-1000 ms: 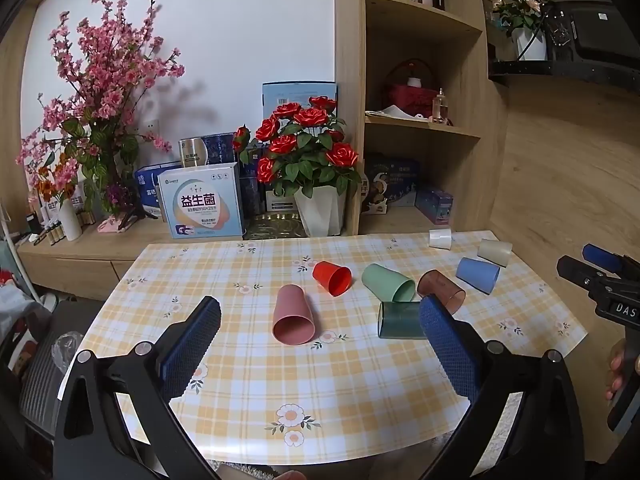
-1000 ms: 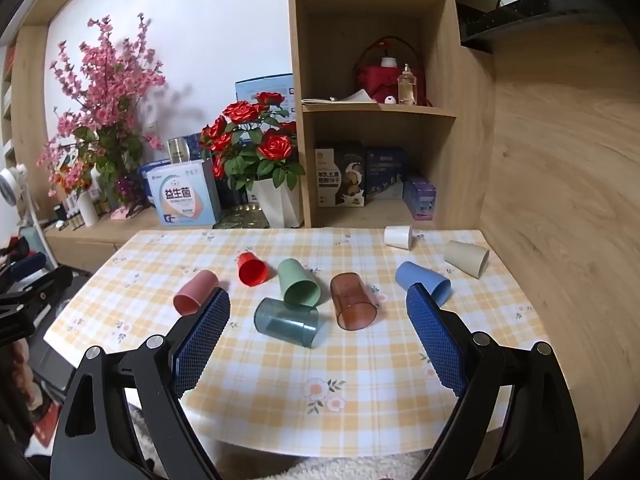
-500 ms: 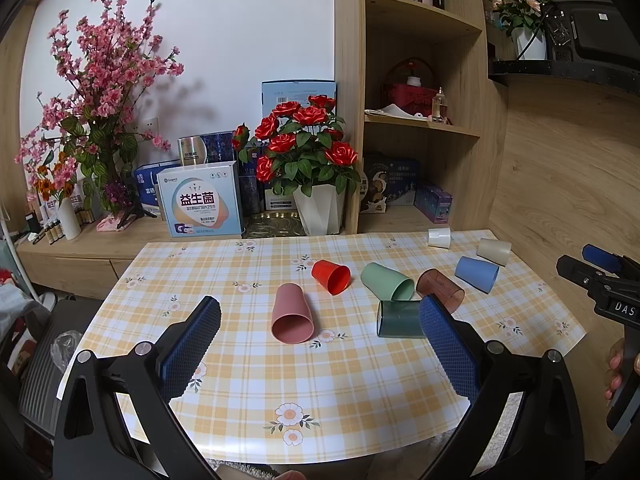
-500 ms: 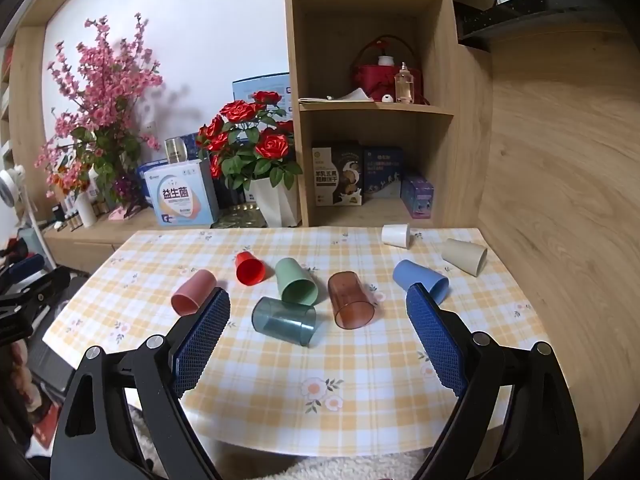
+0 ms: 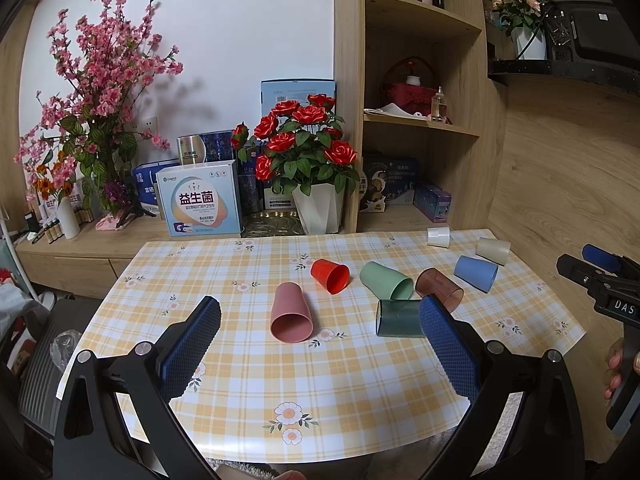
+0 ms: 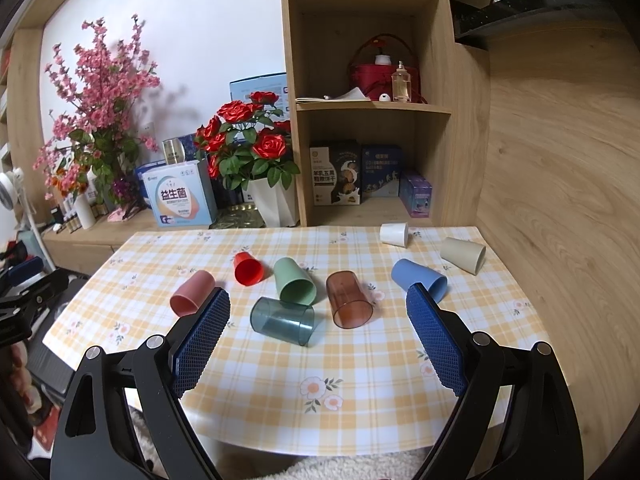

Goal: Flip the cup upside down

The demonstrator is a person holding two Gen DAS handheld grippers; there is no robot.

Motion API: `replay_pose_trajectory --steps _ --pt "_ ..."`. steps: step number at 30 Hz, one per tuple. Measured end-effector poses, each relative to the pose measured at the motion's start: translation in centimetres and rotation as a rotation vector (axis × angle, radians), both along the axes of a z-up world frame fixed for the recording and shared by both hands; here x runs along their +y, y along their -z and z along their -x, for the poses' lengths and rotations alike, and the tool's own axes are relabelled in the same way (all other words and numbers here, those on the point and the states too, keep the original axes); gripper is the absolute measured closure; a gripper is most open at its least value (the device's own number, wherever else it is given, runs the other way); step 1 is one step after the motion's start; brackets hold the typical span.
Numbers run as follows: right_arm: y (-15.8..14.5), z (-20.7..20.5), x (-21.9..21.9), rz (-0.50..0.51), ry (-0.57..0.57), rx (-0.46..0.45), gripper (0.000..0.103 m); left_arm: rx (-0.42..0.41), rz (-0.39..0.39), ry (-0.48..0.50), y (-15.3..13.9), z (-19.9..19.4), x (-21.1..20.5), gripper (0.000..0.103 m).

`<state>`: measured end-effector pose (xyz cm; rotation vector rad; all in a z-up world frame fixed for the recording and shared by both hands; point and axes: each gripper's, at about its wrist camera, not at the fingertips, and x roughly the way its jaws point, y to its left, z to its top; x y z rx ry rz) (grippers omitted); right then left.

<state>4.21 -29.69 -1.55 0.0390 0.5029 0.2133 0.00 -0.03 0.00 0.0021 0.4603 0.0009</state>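
Note:
Several cups lie on their sides on the checked tablecloth [image 5: 248, 364]: a pink cup [image 5: 290, 312] [image 6: 192, 293], a red cup [image 5: 330, 275] [image 6: 247, 268], a green cup [image 5: 385, 280] [image 6: 294, 281], a dark teal see-through cup [image 5: 397, 318] [image 6: 282, 321], a brown see-through cup [image 5: 439, 285] [image 6: 348, 299], a blue cup [image 5: 476, 273] [image 6: 419, 279], a beige cup [image 5: 493, 251] [image 6: 463, 255] and a white cup [image 5: 438, 237] [image 6: 394, 234]. My left gripper [image 5: 318, 344] is open and empty, above the table's near edge in front of the pink cup. My right gripper [image 6: 318, 336] is open and empty, in front of the teal and brown cups.
A white pot of red roses [image 5: 308, 168] [image 6: 256, 152], boxes [image 5: 199, 203] and pink blossom branches [image 5: 100, 112] stand on the low cabinet behind the table. A wooden shelf unit [image 6: 368, 92] rises at the back right. A wood wall [image 6: 560, 200] is to the right.
Both grippers have drifted slightly; the view of the cups shifts a little. No cup has moved and both grippers stay open.

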Motion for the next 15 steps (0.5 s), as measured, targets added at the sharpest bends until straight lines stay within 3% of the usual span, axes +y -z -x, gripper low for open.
replay_pose_trajectory --steps 15 --pt "-0.05 -0.06 -0.27 -0.003 0.005 0.003 0.016 0.002 0.001 0.0 0.02 -0.02 0.01 0.006"
